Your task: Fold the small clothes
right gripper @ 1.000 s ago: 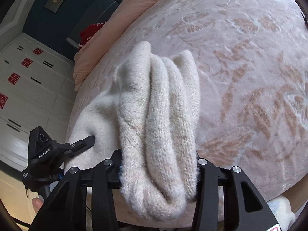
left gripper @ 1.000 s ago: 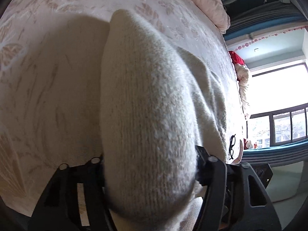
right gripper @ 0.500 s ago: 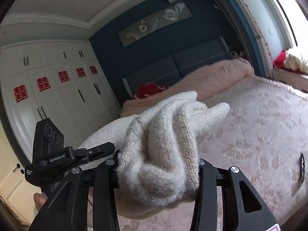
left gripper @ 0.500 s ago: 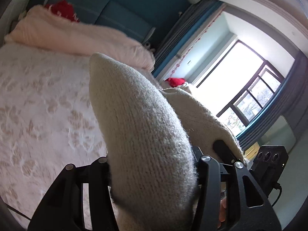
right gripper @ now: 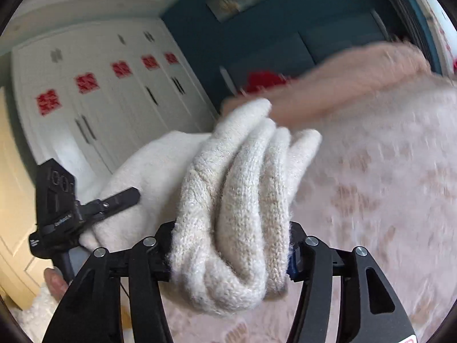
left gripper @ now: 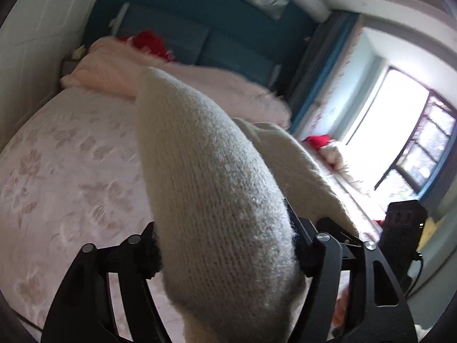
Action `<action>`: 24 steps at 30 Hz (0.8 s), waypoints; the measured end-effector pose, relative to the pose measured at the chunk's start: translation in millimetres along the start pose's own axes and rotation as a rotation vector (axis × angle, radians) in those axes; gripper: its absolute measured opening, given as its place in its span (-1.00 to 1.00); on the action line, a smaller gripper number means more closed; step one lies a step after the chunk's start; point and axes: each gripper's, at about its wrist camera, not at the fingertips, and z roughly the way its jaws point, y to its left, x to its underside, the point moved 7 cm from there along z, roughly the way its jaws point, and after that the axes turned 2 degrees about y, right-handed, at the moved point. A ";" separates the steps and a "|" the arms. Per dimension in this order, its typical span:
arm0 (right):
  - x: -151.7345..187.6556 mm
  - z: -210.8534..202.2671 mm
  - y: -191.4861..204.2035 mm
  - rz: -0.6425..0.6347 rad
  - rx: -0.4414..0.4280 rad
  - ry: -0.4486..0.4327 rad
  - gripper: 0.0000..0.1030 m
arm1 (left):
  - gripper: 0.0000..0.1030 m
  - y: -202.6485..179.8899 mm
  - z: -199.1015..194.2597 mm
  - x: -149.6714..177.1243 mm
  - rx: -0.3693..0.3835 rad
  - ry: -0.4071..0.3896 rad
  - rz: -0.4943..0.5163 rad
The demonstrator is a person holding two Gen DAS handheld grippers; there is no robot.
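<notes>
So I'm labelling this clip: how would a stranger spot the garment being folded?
Start at the bed with its pale floral cover. Above it hangs a cream knitted sweater, bunched in the jaws of both the left gripper and right gripper. Unlike the pink duvet behind, it is chunky, ribbed knit.

Cream knit sweater (left gripper: 217, 188) in black grippers; pale pink bedspread (left gripper: 71, 171), apparently leaf-patterned; teal wall (right gripper: 285, 28); white wardrobe (right gripper: 100, 85), red emblems.

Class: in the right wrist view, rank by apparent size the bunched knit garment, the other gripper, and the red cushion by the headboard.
1. knit garment, though nearness to the camera inflates it.
2. left gripper.
3. red cushion, far off and blurred.
</notes>
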 end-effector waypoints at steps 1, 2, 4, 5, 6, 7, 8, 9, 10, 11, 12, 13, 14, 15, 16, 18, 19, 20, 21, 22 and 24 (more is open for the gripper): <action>34.3 32.6 -22.4 0.055 0.058 0.119 -0.01 | 0.34 33.1 22.6 24.8 -0.079 0.077 -0.036; 64.4 52.3 -39.5 0.096 0.118 0.206 -0.14 | 0.18 64.3 43.5 51.3 -0.158 0.164 -0.090; 96.2 61.3 -42.9 0.065 0.150 0.265 -0.43 | 0.04 103.4 56.3 90.8 -0.221 0.242 -0.160; 97.4 56.1 -36.8 0.037 0.153 0.243 -0.43 | 0.14 109.8 46.8 94.3 -0.223 0.196 -0.166; 93.7 51.4 -30.5 0.009 0.163 0.225 -0.34 | 0.18 110.3 37.3 92.6 -0.208 0.170 -0.170; 86.9 49.9 -24.5 -0.017 0.172 0.220 -0.15 | 0.26 107.9 27.6 88.1 -0.186 0.146 -0.184; 79.0 50.6 -21.1 -0.035 0.188 0.218 0.29 | 0.43 105.2 23.3 85.5 -0.169 0.131 -0.200; 70.4 51.9 -20.6 -0.046 0.206 0.208 0.51 | 0.54 103.3 20.9 81.3 -0.148 0.116 -0.220; 65.1 55.2 -23.6 -0.052 0.215 0.200 0.55 | 0.71 101.1 21.1 78.8 -0.123 0.107 -0.237; 65.1 60.5 -30.3 -0.051 0.222 0.211 0.57 | 0.76 100.3 25.0 77.2 -0.102 0.105 -0.254; 66.9 70.4 -37.1 -0.041 0.243 0.238 0.62 | 0.76 102.7 30.1 75.4 -0.099 0.111 -0.266; 72.5 82.4 -45.2 -0.019 0.256 0.276 0.63 | 0.76 106.9 39.9 76.8 -0.110 0.129 -0.278; 80.6 95.8 -53.9 0.019 0.253 0.326 0.63 | 0.76 111.6 50.9 79.9 -0.115 0.154 -0.291; 83.7 108.3 -58.3 0.070 0.224 0.371 0.51 | 0.74 116.2 65.0 86.0 -0.106 0.191 -0.315; 93.4 117.9 -61.8 0.141 0.157 0.396 0.13 | 0.50 118.4 72.6 96.7 -0.090 0.228 -0.340; 94.2 119.2 -62.2 0.232 0.080 0.363 -0.14 | 0.20 123.2 85.2 103.0 -0.048 0.263 -0.397; 87.4 113.0 -57.1 0.237 0.064 0.333 -0.22 | 0.03 121.0 82.0 97.9 -0.033 0.249 -0.392; 79.0 104.1 -48.6 0.220 0.050 0.297 -0.24 | -0.08 116.0 76.2 90.2 -0.012 0.232 -0.370; 70.2 94.8 -39.9 0.191 0.039 0.264 -0.25 | -0.10 109.3 68.8 82.0 0.007 0.208 -0.341; 61.5 83.8 -30.0 0.154 0.035 0.233 -0.25 | -0.10 102.9 61.8 74.1 0.010 0.185 -0.299; 55.8 69.7 -18.6 0.088 0.047 0.201 -0.21 | -0.08 95.4 57.5 69.4 0.016 0.174 -0.243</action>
